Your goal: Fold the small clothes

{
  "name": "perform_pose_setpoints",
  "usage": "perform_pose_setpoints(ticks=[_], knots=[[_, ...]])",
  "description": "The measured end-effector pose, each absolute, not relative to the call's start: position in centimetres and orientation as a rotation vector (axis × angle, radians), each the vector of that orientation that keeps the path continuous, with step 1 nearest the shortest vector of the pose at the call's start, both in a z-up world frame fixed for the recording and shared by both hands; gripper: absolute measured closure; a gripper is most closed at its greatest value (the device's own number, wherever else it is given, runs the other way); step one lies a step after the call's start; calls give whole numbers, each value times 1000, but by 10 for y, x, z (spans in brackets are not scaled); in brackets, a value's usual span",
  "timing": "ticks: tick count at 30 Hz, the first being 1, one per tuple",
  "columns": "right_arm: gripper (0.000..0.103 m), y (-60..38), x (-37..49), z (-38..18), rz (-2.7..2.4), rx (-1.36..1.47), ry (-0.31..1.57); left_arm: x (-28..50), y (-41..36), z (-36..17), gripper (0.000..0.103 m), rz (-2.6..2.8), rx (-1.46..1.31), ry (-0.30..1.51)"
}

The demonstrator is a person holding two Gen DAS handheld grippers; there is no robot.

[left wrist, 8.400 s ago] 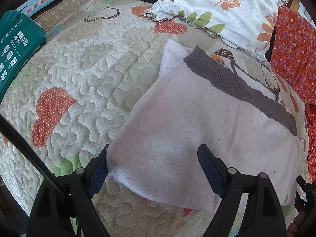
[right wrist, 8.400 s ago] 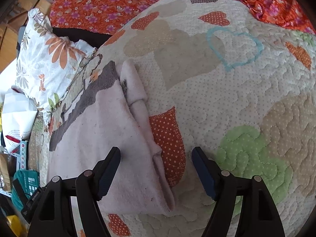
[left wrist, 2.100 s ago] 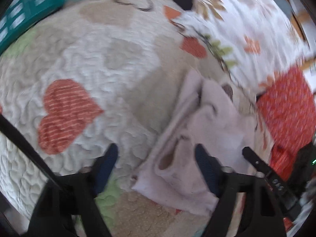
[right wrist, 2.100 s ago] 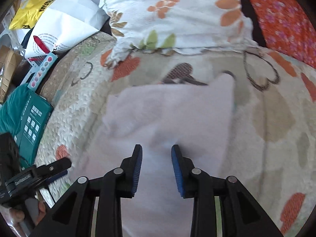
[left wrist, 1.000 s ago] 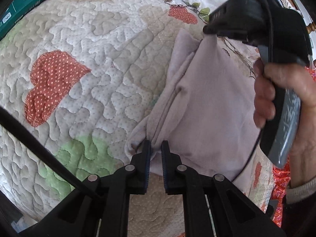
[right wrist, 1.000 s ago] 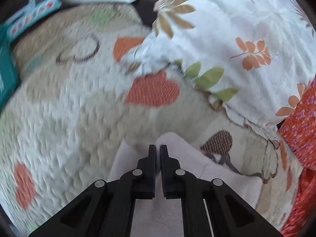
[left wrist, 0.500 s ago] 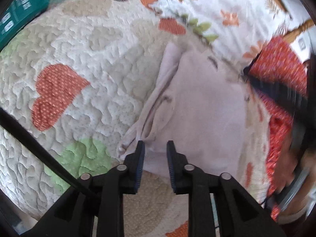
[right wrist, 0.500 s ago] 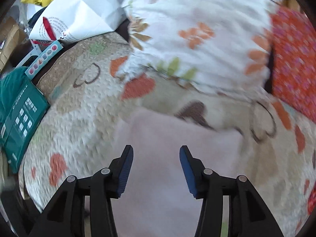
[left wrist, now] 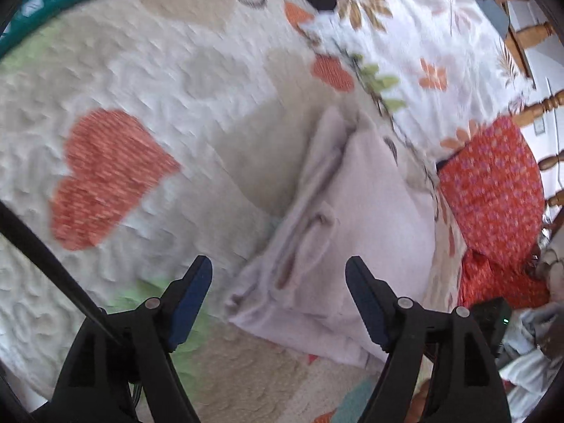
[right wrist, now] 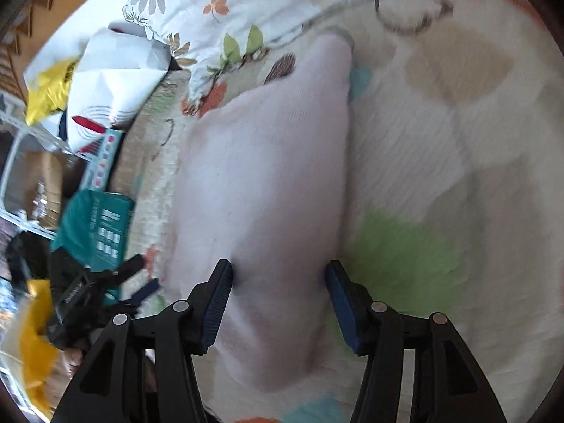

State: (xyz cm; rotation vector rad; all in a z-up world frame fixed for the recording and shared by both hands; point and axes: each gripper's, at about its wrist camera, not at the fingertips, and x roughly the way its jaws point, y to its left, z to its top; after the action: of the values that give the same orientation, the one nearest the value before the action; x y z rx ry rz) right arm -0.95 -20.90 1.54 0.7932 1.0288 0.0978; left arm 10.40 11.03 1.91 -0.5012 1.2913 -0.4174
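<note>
On the quilt (left wrist: 148, 56) lies the folded pale garment (left wrist: 356, 225); both my left gripper (left wrist: 278, 275) and right gripper (right wrist: 278, 282) have just been opening and grasp nothing. Only the right view shows the teal box (right wrist: 97, 225).

Your quilt (left wrist: 148, 81) is smeared by motion blur in both views, so its stitching cannot be read. The teal box (right wrist: 98, 225) has print too small to make out. Your left gripper (right wrist: 105, 292) shows only as a dark blur at the right camera's edge.

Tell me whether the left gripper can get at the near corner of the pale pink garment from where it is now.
Probably yes. The left gripper has just opened, its fingers apart with nothing gripped, and the pale pink garment lies folded on the quilt right ahead. Nothing covers that corner.
</note>
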Motion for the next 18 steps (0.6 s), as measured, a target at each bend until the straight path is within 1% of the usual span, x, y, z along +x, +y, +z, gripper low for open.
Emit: perform_pose_setpoints(ticks=[2, 4, 5, 6, 7, 8, 9, 12, 15, 18], knots=[[34, -196, -7, 5, 87, 784, 1006, 103, 104, 8, 26, -434, -489, 1343], [34, -189, -7, 2, 61, 775, 948, 101, 100, 7, 27, -433, -460, 1340], [37, -188, -8, 0, 47, 795, 927, 100, 96, 8, 31, -432, -427, 1339], [50, -189, -8, -2, 27, 825, 913, 100, 91, 10, 45, -435, -402, 1340], [56, -191, -9, -4, 11, 851, 908, 99, 85, 10, 53, -447, -391, 1355], [61, -192, -7, -5, 20, 874, 917, 97, 79, 8, 64, -461, -407, 1373], [66, -195, -6, -3, 29, 880, 923, 94, 74, 7, 68, -472, -425, 1381], [72, -203, -15, 22, 73, 806, 913, 78, 45, 10, 70, -528, -407, 1386], [73, -218, -35, 57, 73, 699, 894, 52, 5, 21, 70, -620, -300, 1372], [72, -236, -61, 69, 2, 604, 913, 28, -22, 21, 67, -703, -235, 1405]])
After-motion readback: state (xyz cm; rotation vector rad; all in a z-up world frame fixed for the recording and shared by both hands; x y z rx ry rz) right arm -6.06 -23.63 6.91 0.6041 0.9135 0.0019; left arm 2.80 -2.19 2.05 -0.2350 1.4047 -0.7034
